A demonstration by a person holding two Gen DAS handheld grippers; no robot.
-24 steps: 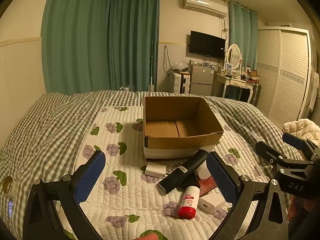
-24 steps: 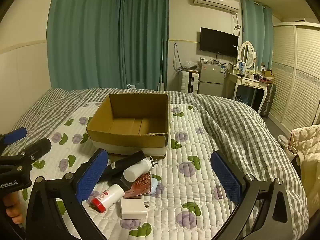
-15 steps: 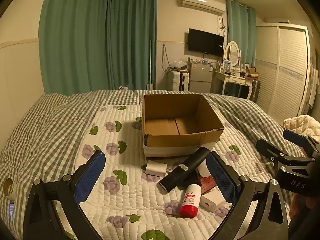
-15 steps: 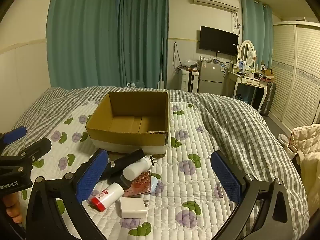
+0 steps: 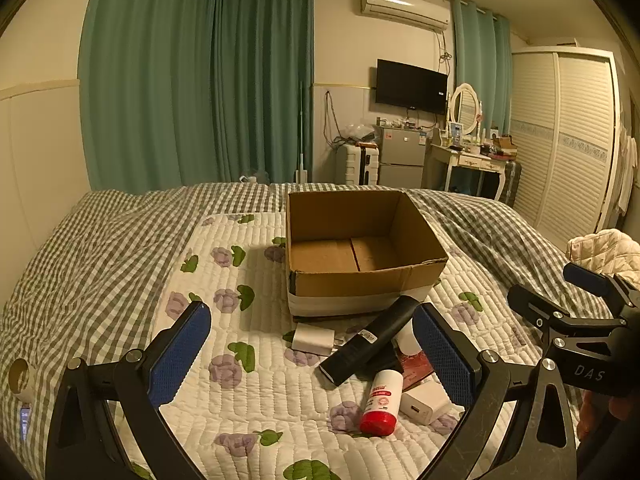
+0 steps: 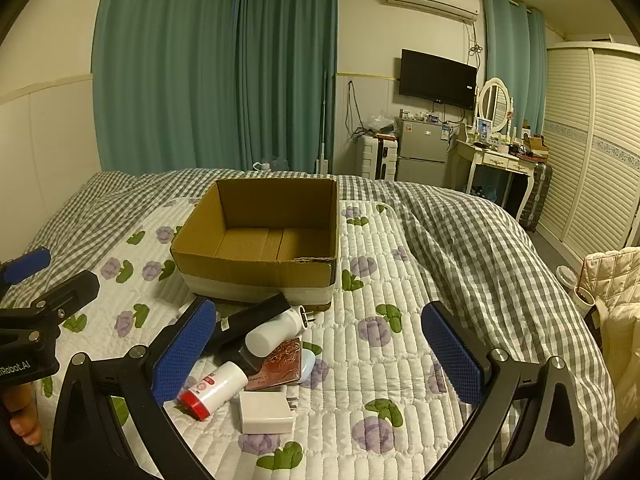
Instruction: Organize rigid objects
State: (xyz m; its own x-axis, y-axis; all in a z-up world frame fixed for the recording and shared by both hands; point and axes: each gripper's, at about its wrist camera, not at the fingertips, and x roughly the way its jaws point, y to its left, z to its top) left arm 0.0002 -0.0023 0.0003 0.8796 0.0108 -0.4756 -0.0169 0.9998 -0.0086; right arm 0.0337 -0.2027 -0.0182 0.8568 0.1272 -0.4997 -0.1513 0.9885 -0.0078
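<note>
An empty open cardboard box stands on the quilted bed. In front of it lies a pile: a long black cylinder, a white bottle with a red cap, a white bottle, a white charger block, another white charger, and a reddish flat case. My left gripper is open and empty, held above the bed before the pile. My right gripper is open and empty, to the right of the pile.
The floral quilt lies over a checked blanket. Green curtains, a TV, a small fridge, a dressing table and a wardrobe stand beyond the bed. A cream quilted item sits at the right.
Both views have shifted only slightly; the pile and box hold their places. Both grippers stay open.
</note>
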